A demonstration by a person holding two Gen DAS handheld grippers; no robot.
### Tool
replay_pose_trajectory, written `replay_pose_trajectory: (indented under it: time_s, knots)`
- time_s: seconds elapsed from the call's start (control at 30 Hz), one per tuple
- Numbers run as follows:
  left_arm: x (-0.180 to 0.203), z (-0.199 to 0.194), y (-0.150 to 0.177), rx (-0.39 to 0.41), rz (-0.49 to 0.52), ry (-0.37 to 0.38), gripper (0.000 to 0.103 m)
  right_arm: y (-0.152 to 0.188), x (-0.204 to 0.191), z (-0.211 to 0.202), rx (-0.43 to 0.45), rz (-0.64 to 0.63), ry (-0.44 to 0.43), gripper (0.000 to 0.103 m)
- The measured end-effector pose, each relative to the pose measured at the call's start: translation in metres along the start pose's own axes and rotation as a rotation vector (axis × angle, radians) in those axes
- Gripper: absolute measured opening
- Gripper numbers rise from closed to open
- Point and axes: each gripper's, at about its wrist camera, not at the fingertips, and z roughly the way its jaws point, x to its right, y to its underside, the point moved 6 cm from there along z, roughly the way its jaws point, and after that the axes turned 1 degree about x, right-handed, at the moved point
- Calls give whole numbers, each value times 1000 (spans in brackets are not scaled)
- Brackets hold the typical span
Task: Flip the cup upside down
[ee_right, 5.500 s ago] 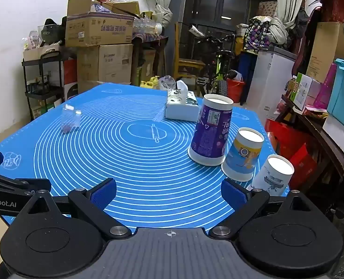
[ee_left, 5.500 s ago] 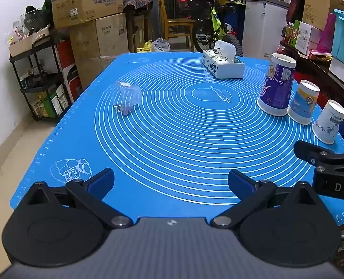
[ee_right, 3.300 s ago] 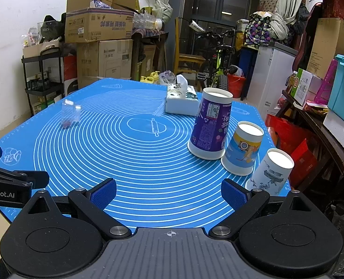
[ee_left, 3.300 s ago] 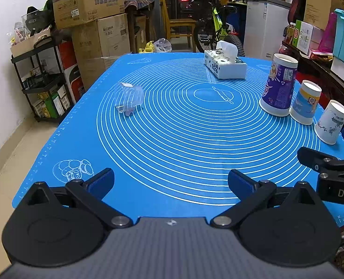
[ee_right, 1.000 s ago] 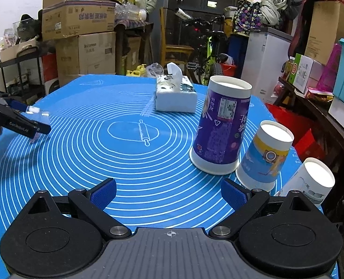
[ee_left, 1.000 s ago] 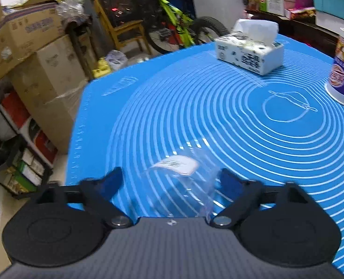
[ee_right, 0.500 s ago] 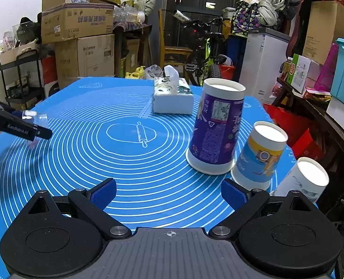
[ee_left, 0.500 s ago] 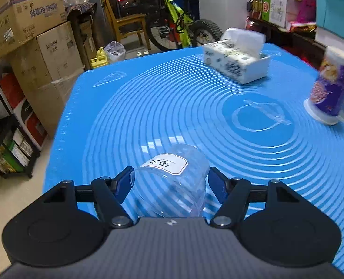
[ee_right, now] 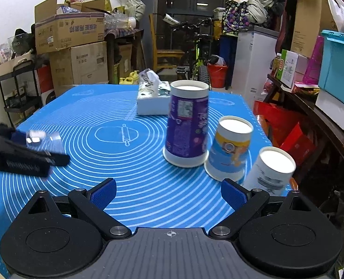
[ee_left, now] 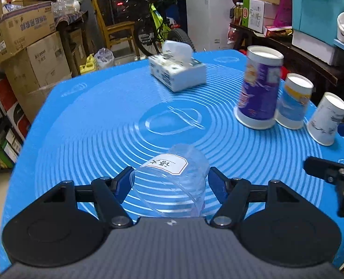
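Observation:
A clear plastic cup (ee_left: 172,181) with a white label is held between the blue pads of my left gripper (ee_left: 169,180), lifted above the blue mat (ee_left: 102,121) and lying along the fingers. The cup (ee_right: 44,139) and the left gripper (ee_right: 27,157) also show blurred at the left of the right wrist view. My right gripper (ee_right: 168,194) is open and empty over the mat's near edge; its finger shows in the left wrist view (ee_left: 330,169).
Three paper cups stand upside down at the right: a tall purple one (ee_right: 187,124), a yellow-blue one (ee_right: 228,147) and a white one (ee_right: 270,171). A tissue box (ee_left: 177,71) sits at the far side. Boxes, a shelf and a bicycle surround the table.
My left gripper reached the clear cup, shut on it and lifted it, then swung right toward the mat's middle. The right gripper stayed open and shifted only slightly.

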Motion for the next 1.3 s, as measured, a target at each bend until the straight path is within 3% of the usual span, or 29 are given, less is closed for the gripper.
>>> replay_pose_trajectory:
  time_s: [0.2, 0.33, 0.67, 0.73, 0.8, 1.3]
  knots:
    - [38, 7, 14, -47, -45, 14, 70, 8, 19, -4, -11, 21, 5, 97]
    - [53, 15, 23, -73, -47, -32, 70, 14, 29, -4, -23, 32, 9, 97]
    - [50, 15, 24, -79, -91, -48, 73, 21, 37, -3, -35, 47, 8, 97]
    - [48, 14, 23, -73, -91, -50, 84, 21, 35, -2, -35, 43, 7, 97]
    - [47, 12, 21, -57, -93, -55, 88, 20, 34, -2, -35, 44, 7, 97]
    - [50, -13, 14, -32, -90, -38, 90, 13, 31, -12, -17, 39, 14, 97]
